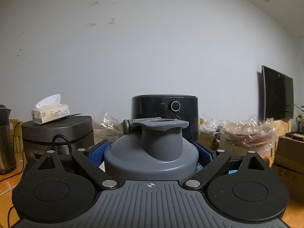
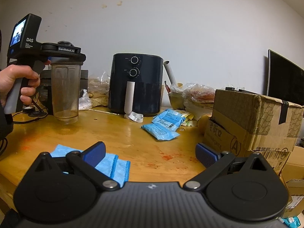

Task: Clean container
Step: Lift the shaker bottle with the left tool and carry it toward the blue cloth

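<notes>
Bottle (image 2: pixel 65 91) hangs just above the tabletop (image 2: pixel 133 138) near its far left edge. The left hand-held gripper (image 1: pixel 151 152) squeezes its grey lid (image 1: pixel 152 152) from both sides. The right hand-held gripper (image 2: pixel 150 154) is wide apart, holding nothing, beside a blue cloth (image 2: pixel 114 166).

I work in a lived-in home: air fryer (image 2: pixel 135 84), rice cooker (image 1: pixel 58 136) and television (image 2: pixel 285 79) crowd my wooden table (image 2: pixel 133 138).
</notes>
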Available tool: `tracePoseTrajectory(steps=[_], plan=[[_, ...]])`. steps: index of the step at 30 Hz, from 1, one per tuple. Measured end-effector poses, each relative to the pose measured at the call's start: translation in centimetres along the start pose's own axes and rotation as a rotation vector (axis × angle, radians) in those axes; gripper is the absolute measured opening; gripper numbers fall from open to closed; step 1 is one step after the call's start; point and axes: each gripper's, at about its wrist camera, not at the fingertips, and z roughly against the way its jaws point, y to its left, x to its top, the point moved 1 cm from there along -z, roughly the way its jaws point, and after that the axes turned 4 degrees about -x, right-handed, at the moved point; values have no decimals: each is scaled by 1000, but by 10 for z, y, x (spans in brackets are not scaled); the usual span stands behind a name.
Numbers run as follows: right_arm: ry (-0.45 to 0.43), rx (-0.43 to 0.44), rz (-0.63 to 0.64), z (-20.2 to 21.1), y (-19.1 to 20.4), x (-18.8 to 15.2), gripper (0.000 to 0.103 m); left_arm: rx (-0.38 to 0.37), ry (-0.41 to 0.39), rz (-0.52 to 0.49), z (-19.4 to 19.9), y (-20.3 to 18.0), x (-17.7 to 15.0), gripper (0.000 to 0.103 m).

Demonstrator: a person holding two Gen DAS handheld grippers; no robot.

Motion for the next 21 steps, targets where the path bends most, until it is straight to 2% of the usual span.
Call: tracePoseTrajectory(steps=[21], plan=[[-11, 6, 8, 11, 6, 2, 103, 7, 5, 12, 43, -1, 2, 94]])
